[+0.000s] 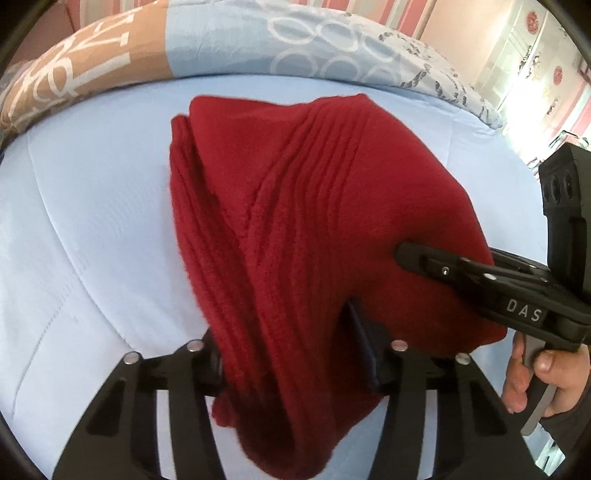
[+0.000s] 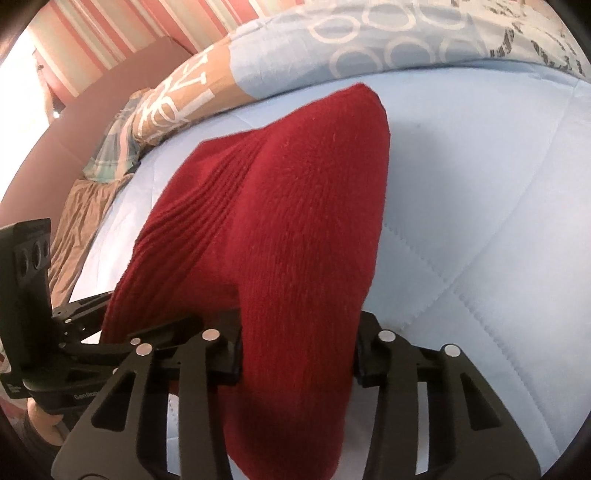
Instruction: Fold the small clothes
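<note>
A dark red knitted garment (image 1: 295,206) lies bunched and folded on a pale blue quilt (image 1: 92,229). My left gripper (image 1: 291,369) is shut on the garment's near edge, with fabric hanging between and below its fingers. My right gripper (image 2: 299,354) is shut on another part of the same garment (image 2: 295,221), which rises in a fold ahead of it. The right gripper also shows in the left wrist view (image 1: 406,254), coming in from the right with its tip against the knit. The left gripper shows in the right wrist view at the left edge (image 2: 85,321).
A patterned blue, brown and white duvet (image 1: 258,40) is bunched along the far side of the bed. A plaid cloth (image 2: 114,147) and brown fabric (image 2: 81,218) lie at the far left. A pink striped wall (image 2: 110,33) stands behind.
</note>
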A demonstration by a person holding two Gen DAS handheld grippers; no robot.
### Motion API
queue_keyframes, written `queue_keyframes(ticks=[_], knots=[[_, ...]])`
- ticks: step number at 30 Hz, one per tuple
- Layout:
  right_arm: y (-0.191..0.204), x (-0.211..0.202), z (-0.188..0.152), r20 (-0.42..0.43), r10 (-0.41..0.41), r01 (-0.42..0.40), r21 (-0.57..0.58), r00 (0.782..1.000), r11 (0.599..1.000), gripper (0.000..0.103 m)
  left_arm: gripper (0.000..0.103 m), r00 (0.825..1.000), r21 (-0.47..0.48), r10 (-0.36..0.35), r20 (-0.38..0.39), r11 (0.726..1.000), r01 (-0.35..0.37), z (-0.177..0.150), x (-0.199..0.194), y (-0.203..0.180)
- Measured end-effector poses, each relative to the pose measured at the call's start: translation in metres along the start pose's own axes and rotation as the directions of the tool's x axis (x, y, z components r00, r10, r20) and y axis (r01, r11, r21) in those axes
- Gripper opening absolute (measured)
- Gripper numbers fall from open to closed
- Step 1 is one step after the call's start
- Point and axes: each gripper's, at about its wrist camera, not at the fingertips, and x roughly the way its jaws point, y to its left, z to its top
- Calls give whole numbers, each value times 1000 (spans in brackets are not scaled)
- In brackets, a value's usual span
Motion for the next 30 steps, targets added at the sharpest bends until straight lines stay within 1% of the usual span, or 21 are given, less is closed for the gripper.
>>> queue_keyframes(ticks=[4, 10, 14, 17, 20, 23, 25, 26, 29, 30], knots=[[3, -15, 1, 51, 6, -5, -22, 999, 1000, 38, 47, 1000, 19, 3, 17, 1000, -4, 0, -7, -11], [3, -47, 1, 111, 15, -8, -60, 994, 998, 37, 46, 998, 38, -9, 55, 999, 7, -8, -27, -28], [-3, -84, -5, 177, 19, -7, -65, 984, 998, 37, 46, 995, 66, -21, 97, 998, 15, -11, -49, -51], [-11, -111, -14, 205, 24, -14, -50, 978, 999, 37, 46, 993, 96, -34, 117, 995, 23, -17, -71, -78], [-23, -143, -36, 210, 18, -16, -11, 978, 1000, 37, 45, 992, 108, -48, 120, 994, 35, -32, -88, -104], [-29, -163, -60, 192, -2, 1, 4, 981, 1000, 37, 45, 994, 103, -54, 100, 994, 44, -54, -99, -125], [-37, -179, -85, 166, -6, 2, 27, 986, 1000, 37, 45, 996, 100, -54, 74, 994, 46, -76, -106, -144], [-39, -183, -92, 159, -6, 0, 37, 987, 999, 37, 45, 996, 99, -53, 66, 994, 47, -76, -108, -151], [-51, -189, -129, 113, -22, 16, 52, 993, 999, 37, 45, 999, 118, -36, 37, 992, 32, -112, -105, -173], [-55, -188, -137, 100, -28, 23, 54, 995, 998, 37, 45, 999, 124, -30, 21, 992, 27, -117, -99, -183]])
